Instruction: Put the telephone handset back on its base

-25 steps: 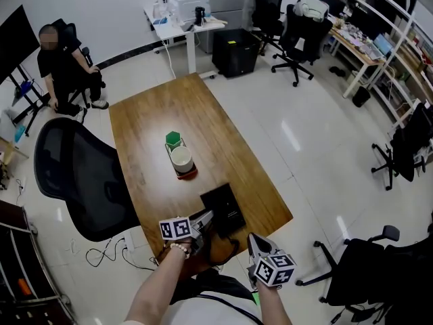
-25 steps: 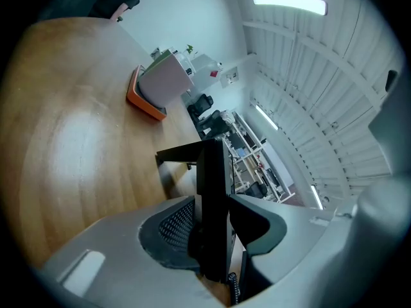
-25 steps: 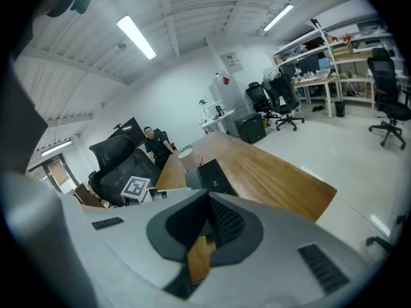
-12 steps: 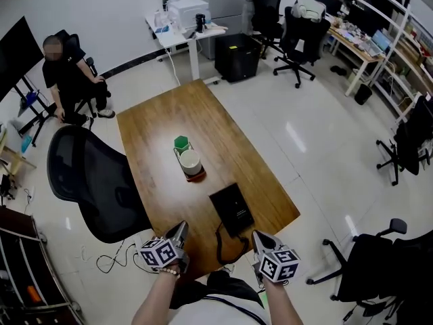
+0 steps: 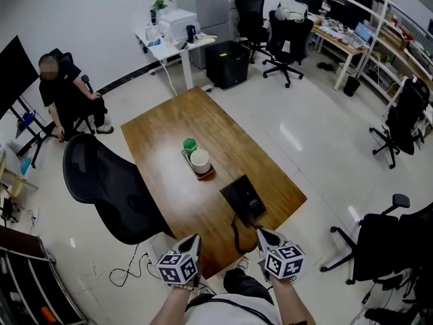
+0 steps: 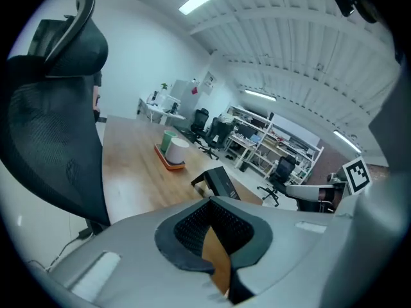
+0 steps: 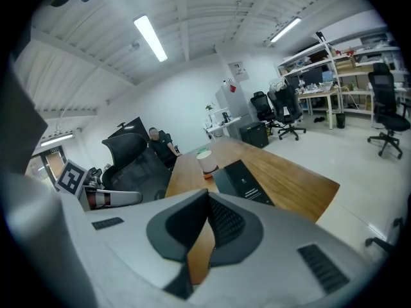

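Observation:
The black telephone (image 5: 243, 197) lies at the near end of the wooden table (image 5: 176, 134), its dark cord (image 5: 236, 234) hanging over the near edge. I cannot tell the handset apart from the base at this distance. My left gripper (image 5: 192, 241) is off the table, short of its near corner, shut and empty. My right gripper (image 5: 260, 234) is beside it, just short of the table edge below the phone, also shut with nothing in it. The left gripper view shows the shut left gripper (image 6: 215, 233) with the telephone (image 6: 218, 181) beyond it. In the right gripper view the telephone (image 7: 247, 181) lies past the right gripper (image 7: 205, 226).
An orange tray (image 5: 205, 174) with a white cup (image 5: 199, 158) and a green cup (image 5: 190, 144) stands mid-table. A black mesh office chair (image 5: 108, 188) is against the table's left side. A seated person (image 5: 64, 93) is at the far left; more chairs and desks line the room.
My left gripper has pulled back from the telephone, off the table's near edge, and its jaws have shut. The view has backed away from the table. The right gripper stays near the edge.

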A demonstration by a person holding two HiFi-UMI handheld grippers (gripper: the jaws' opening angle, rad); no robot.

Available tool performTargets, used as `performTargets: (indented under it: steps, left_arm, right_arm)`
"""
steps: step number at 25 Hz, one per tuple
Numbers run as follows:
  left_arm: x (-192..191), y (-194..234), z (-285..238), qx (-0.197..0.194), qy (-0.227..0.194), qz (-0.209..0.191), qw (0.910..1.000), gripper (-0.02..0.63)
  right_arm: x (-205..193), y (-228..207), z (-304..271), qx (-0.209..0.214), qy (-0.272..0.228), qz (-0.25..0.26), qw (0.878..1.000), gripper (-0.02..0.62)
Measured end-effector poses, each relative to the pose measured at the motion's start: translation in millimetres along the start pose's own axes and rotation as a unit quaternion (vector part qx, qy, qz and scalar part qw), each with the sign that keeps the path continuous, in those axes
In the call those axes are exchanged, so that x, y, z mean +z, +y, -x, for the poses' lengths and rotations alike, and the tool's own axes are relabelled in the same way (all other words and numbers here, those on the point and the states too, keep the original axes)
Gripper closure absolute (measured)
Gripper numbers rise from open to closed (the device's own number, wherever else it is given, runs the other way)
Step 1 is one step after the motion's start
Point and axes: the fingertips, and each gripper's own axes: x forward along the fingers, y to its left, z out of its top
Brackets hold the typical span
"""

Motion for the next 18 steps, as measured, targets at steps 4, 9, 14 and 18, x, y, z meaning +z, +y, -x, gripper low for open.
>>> performTargets:
  steps: [4, 9, 14, 18]
  left_arm:
    - [-1, 2, 24, 0.0, -0.001, -0.041, 0.9992, 0.601]
    - [-9, 1, 47, -0.006, 0.008, -0.078, 0.9969, 0.601]
    - [-19, -8, 63, -0.026, 0.005, -0.089, 0.9957, 0.601]
    - [-29, -14, 74, -0.039, 0.007, -0.093, 0.9948, 0.601]
  right_arm:
    - [-11, 33, 12, -0.011, -0.003, 0.005, 1.0, 0.592]
    - [-27, 63, 36, -0.031, -0.015, 0.008, 0.999, 0.591]
    - [-43, 75, 60, -0.044, -0.026, -0.006, 0.999, 0.592]
    - [-59, 81, 79, -0.058, -0.033, -0.018, 0.998, 0.592]
